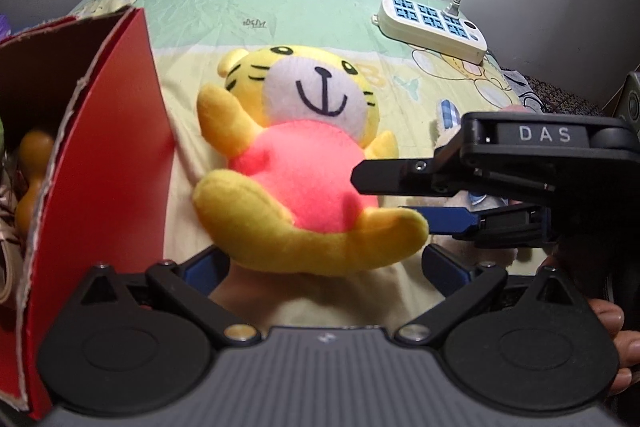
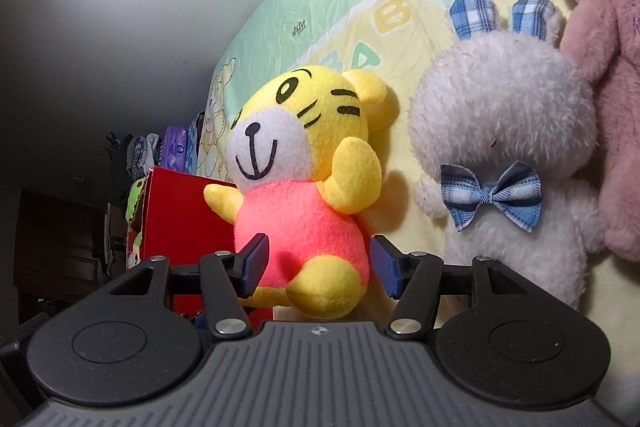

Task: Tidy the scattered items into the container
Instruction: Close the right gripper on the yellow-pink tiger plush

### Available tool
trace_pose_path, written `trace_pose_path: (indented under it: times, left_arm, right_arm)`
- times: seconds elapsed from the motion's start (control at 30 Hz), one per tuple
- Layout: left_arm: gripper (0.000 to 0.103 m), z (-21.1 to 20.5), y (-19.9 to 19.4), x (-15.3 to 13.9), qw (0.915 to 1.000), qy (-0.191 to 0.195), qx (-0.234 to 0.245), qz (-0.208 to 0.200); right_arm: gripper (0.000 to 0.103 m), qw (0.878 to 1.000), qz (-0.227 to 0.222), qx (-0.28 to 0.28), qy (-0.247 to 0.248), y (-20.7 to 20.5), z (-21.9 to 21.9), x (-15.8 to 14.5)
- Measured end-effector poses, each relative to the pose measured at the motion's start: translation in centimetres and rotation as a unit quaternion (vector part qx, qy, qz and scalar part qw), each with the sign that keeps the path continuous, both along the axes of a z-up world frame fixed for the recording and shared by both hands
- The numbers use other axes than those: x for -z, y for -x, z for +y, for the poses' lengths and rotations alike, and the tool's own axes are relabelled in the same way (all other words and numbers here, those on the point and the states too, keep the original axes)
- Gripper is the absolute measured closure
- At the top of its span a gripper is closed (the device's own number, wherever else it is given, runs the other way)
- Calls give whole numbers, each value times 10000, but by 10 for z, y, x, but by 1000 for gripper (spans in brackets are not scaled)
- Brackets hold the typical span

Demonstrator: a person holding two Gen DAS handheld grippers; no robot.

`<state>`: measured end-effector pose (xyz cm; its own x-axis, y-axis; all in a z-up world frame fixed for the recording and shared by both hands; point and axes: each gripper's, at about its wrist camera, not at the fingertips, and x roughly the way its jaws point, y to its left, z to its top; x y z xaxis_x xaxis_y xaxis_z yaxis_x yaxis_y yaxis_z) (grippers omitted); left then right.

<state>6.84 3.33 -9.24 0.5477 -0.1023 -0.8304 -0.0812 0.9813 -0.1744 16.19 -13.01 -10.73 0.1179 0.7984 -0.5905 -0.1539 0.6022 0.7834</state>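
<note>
Tiger plush (image 2: 304, 187) lies on the bed sheet (image 1: 280, 11) against the red box (image 1: 108, 155), lower body between the right gripper (image 2: 316, 267)'s half-open fingers. White rabbit plush (image 2: 504, 131) lies just beside; left gripper (image 1: 324, 267) open at its feet.

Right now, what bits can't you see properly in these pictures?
- Red box, left wrist view: its inside is mostly hidden by its own wall and cut off at the edge; only an orange toy peeks out.
- White bunny, left wrist view: almost all hidden behind the right gripper.
- Pink plush, right wrist view: cut off by the edge.
- Left gripper: the tiger toy covers its fingertips.
</note>
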Motion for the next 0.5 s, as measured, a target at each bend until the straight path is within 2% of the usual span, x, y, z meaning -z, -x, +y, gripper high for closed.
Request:
trace_pose_path:
  times: [0.27,0.5]
  left_arm:
    - [1,2,-14,9,9999,50,92,49]
    - [1,4,-17,11,9997,198,54,90]
  right_arm:
    - [45,9996,-42,-286,78,-4,16,-1]
    - [59,9988,-196,-380,223,-2,18,-6]
